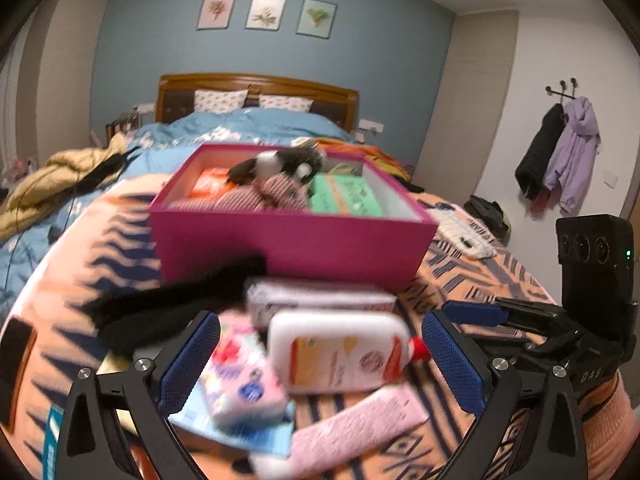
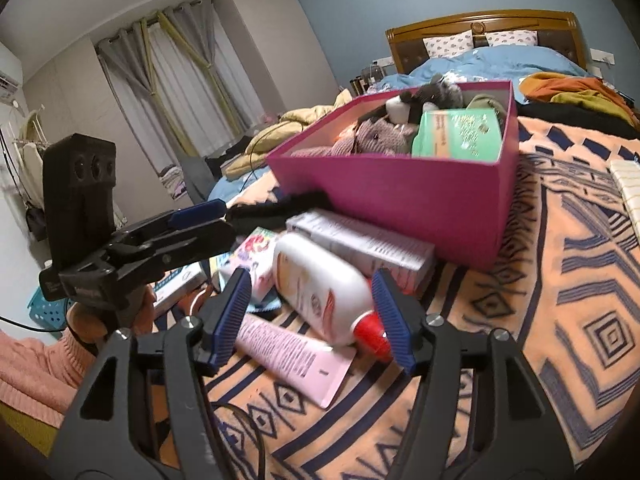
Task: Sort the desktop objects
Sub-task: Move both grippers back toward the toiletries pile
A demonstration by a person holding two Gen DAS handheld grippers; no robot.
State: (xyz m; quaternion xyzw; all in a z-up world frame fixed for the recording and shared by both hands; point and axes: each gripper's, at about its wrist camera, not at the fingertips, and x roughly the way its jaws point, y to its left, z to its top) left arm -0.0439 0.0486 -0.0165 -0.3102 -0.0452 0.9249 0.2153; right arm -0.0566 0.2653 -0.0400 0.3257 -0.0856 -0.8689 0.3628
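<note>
1. Step in hand, as I judge it: picking the next loose item for the box. Both grippers are closing in on the pile in front of it, and neither holds anything yet.
2. The left gripper (image 1: 320, 354) stands wide open. The bottle (image 1: 340, 350) lies between its pads with a clear gap on each side.
3. The right gripper (image 2: 312, 316) is about half open. It frames the bottle's red cap (image 2: 370, 334); the right pad is very near or touching the cap, and blur stops me telling which. I see no squeeze.
4. The bottle lies flat on the blanket (image 2: 560, 320), partly on the pink tube (image 2: 296, 356). Its long axis runs across the left view, cap toward the right gripper, base toward the tissue pack (image 1: 240, 380).
5. The tube lies nearest of all, its flat crimped end toward the right camera, slanting under the bottle.
6. Behind the bottle a white carton (image 2: 360, 244) lies lengthwise along the box (image 1: 292, 244) wall, with a black cloth (image 1: 172, 300) to its left.
7. Next move: one gripper should close across the bottle's short width, then lift it over the wall into the box, which is already fairly full.
</note>
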